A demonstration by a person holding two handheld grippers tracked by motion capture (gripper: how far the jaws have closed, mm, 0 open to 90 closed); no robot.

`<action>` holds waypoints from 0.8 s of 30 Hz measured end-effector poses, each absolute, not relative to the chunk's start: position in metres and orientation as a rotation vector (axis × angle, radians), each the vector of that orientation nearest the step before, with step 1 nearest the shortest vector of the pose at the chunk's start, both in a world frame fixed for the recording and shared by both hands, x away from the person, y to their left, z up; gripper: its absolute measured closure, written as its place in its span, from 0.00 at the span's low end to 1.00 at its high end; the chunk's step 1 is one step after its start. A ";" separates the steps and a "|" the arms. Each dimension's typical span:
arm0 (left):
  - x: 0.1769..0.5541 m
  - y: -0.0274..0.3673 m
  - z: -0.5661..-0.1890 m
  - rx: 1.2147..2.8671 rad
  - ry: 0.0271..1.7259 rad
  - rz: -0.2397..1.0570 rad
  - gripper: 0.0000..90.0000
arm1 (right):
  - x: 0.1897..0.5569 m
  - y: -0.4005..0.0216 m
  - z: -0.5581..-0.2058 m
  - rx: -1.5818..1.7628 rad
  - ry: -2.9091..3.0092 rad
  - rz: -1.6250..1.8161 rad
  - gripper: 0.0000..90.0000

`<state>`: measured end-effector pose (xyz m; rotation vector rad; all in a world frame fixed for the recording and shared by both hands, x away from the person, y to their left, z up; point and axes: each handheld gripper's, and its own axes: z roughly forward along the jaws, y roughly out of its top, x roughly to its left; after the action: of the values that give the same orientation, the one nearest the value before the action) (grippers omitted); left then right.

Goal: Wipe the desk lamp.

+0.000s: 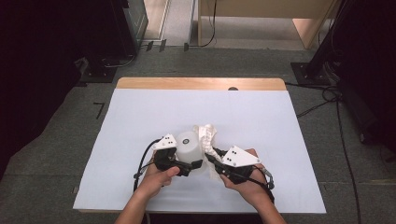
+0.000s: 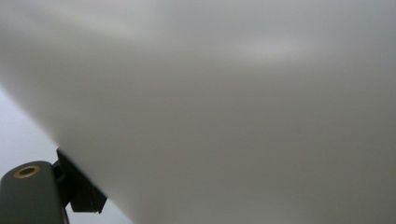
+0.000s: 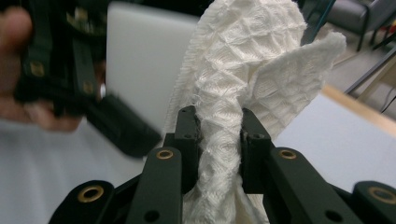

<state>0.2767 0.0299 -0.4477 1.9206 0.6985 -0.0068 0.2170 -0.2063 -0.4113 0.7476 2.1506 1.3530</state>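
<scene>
White container (image 1: pixel 189 148) and cloth (image 1: pixel 208 138) block my path mid-table near the front edge; table (image 1: pixel 140 116) open toward back corners.

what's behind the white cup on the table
A crumpled white cloth rises just behind the white cup, pinched in the right hand-held gripper. The cloth's lower part is hidden by the cup and that gripper.

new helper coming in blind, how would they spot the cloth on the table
Start at the white-covered table and look to its near middle, where two hands hold black grippers. Beside the smooth white cylinder, the cloth is the crumpled waffle-textured piece pinched in the right gripper, soft and bumpy.
</scene>
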 end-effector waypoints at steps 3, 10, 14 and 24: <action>0.277 0.029 -0.447 1.921 0.707 0.001 0.09 | 0.217 -0.209 -0.411 0.741 2.156 1.354 0.82; 0.283 0.038 -0.450 1.880 0.762 0.063 0.09 | 0.236 -0.207 -0.453 0.787 2.410 1.169 0.82; 0.283 0.038 -0.452 1.906 0.762 0.163 0.09 | 0.243 -0.216 -0.453 0.876 2.358 1.181 0.82; 0.285 0.027 -0.478 2.079 0.710 0.427 0.09 | 0.245 -0.244 -0.438 1.046 2.137 1.267 0.82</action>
<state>0.2854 0.0270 -0.4779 2.0789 0.7104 0.4270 0.2453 -0.2438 -0.4379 1.0458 2.1371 1.2668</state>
